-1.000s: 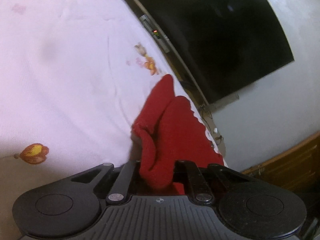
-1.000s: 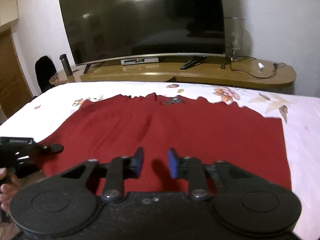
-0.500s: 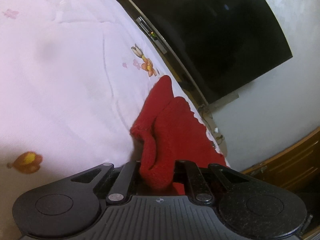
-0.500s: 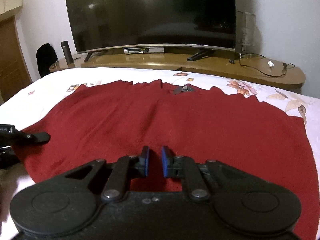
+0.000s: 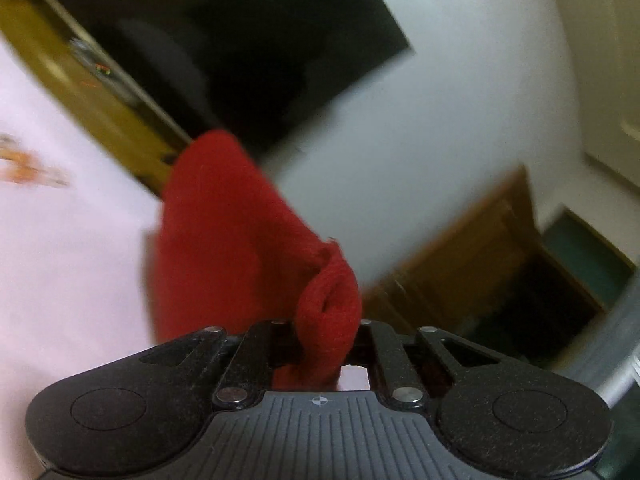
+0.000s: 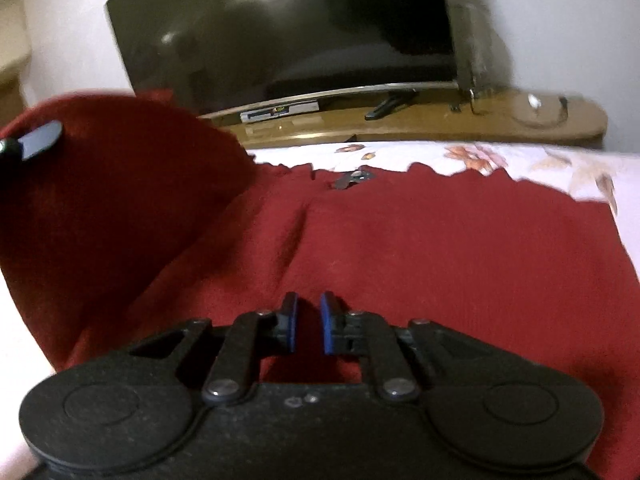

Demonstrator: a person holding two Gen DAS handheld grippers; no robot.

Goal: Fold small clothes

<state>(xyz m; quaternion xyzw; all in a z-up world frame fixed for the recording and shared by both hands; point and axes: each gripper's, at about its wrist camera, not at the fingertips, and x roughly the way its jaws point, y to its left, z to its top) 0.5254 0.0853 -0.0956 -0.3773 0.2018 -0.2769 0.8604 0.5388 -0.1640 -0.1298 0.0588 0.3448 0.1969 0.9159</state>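
The left gripper (image 5: 324, 344) has its jaws clamped on a corner of the red cloth (image 6: 400, 248), lifted above the bed (image 6: 560, 160). The right gripper (image 6: 307, 322) presses the middle, jaws nearly together, nothing visibly pinched. The thin corner may slip out, or the cloth drags if the right one lifts.

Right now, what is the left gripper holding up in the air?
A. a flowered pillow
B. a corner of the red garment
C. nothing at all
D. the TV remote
B: in the left wrist view the left gripper is pinched on a bunched fold of the red garment, and in the right wrist view that side of the cloth stands lifted off the bed.
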